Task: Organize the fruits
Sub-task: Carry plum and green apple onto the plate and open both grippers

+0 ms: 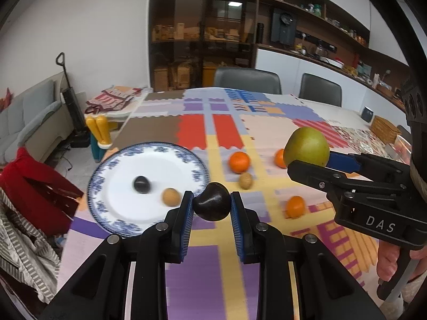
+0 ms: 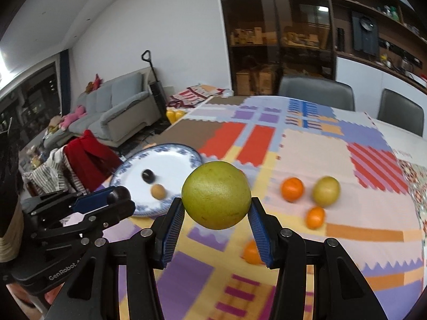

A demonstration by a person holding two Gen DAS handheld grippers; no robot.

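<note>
The tabletop [image 2: 307,144] is wearing a colourful patchwork cloth [image 2: 315,157]. A blue-rimmed plate [image 1: 101,186] is lying on it at the left, and three oranges [image 2: 292,188], a yellow-green fruit [image 2: 326,190] and a small brown one, perhaps a kiwi [image 1: 245,180], are lying directly on the cloth.

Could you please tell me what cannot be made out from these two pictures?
- Fruits on the plate: motion blur in both views, kinds unclear.
- One orange: right wrist view, partly behind the right gripper fingers.
- Small fruit: left wrist view, too blurred to name.
- Person: cut off by the frame edges.
</note>
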